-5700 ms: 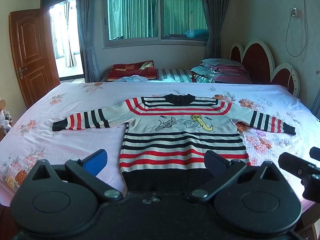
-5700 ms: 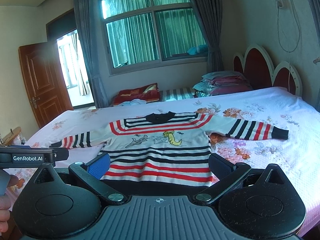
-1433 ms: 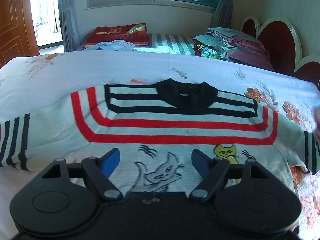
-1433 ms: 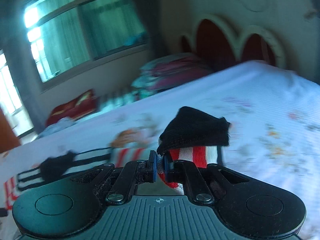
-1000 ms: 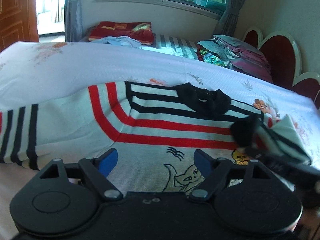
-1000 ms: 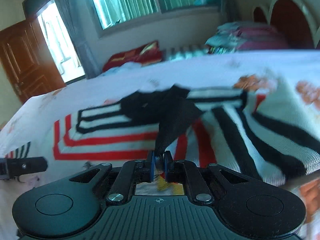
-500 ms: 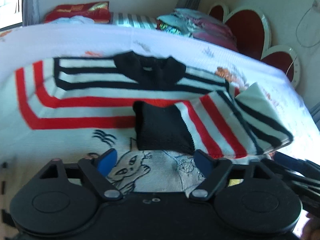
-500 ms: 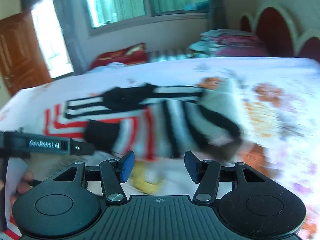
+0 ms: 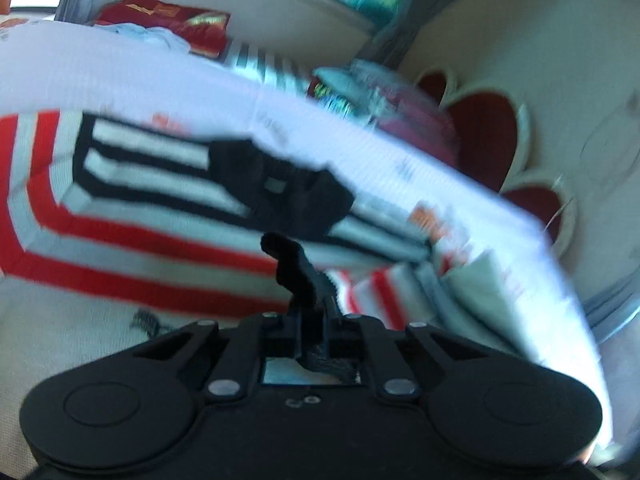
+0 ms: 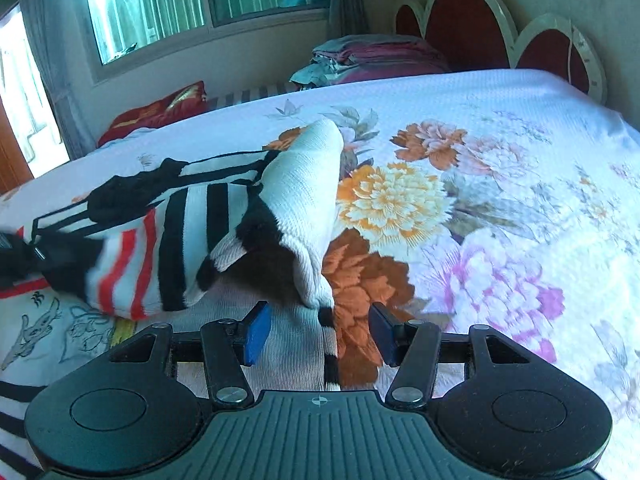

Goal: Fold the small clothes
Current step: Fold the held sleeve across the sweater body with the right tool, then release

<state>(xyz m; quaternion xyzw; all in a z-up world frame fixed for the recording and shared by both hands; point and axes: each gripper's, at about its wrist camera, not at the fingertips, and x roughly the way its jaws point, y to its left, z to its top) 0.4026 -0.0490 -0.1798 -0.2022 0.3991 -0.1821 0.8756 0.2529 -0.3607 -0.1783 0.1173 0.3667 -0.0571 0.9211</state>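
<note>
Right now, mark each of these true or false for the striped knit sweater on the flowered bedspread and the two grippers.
1. The left gripper is shut on the black cuff of the striped knit sweater. True.
2. The right gripper grips that sleeve. False: its jaws stand open, holding nothing.
3. The sleeve lies folded across the sweater's chest. True.
4. The flowered bedspread is plain blue. False: white with flowers.

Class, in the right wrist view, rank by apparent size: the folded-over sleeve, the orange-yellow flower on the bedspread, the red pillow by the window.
1. folded-over sleeve
2. orange-yellow flower
3. red pillow, though it lies farther away, so its true size is unsure.
</note>
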